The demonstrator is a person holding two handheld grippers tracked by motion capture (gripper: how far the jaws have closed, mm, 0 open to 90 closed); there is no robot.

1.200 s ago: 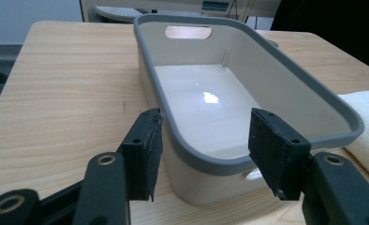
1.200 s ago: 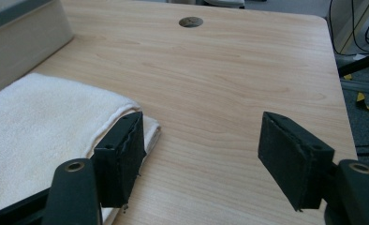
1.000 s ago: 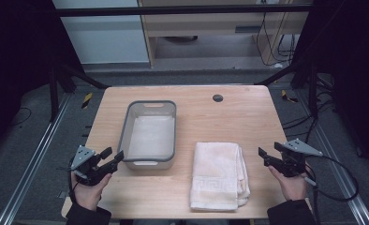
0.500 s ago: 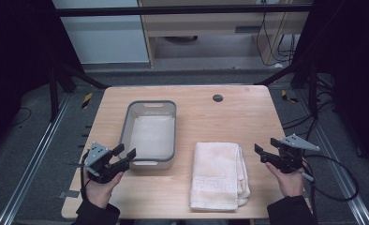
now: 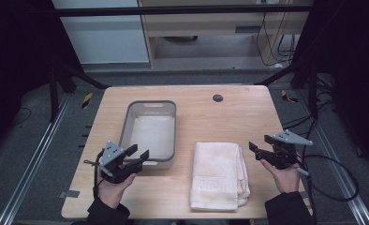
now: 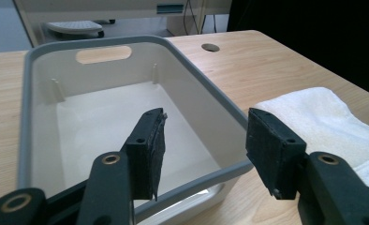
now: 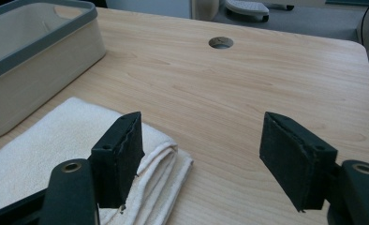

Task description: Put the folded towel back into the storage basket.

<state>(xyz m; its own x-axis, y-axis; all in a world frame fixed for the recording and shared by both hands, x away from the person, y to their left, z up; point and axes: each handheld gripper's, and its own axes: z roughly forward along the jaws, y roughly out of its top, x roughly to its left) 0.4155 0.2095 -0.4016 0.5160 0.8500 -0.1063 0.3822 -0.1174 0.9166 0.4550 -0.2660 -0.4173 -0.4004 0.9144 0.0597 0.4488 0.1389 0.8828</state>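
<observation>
A grey-rimmed white bin (image 5: 152, 136) stands empty on the left half of the wooden table (image 5: 234, 117). A folded cream towel (image 5: 217, 173) lies to its right near the front edge. My left gripper (image 5: 138, 153) is open just in front of the bin's near right corner, nothing between its jaws. In the left gripper view the gripper (image 6: 203, 126) frames the bin's (image 6: 107, 112) near rim, with the towel (image 6: 323, 117) at right. My right gripper (image 5: 260, 143) is open beside the towel's right edge. The right gripper view has it (image 7: 201, 140) above the towel's (image 7: 47, 145) folded corner, holding nothing.
A round cable hole (image 5: 217, 98) sits in the table's far middle. Bare wood lies between the bin and the towel and along the right side. Cables trail off the table's right edge (image 5: 323, 164). Dark frame posts stand around the table.
My left gripper has moved right, up to the bin's near right corner. My right gripper has shifted a little left, closer to the towel's edge. Both stay open.
</observation>
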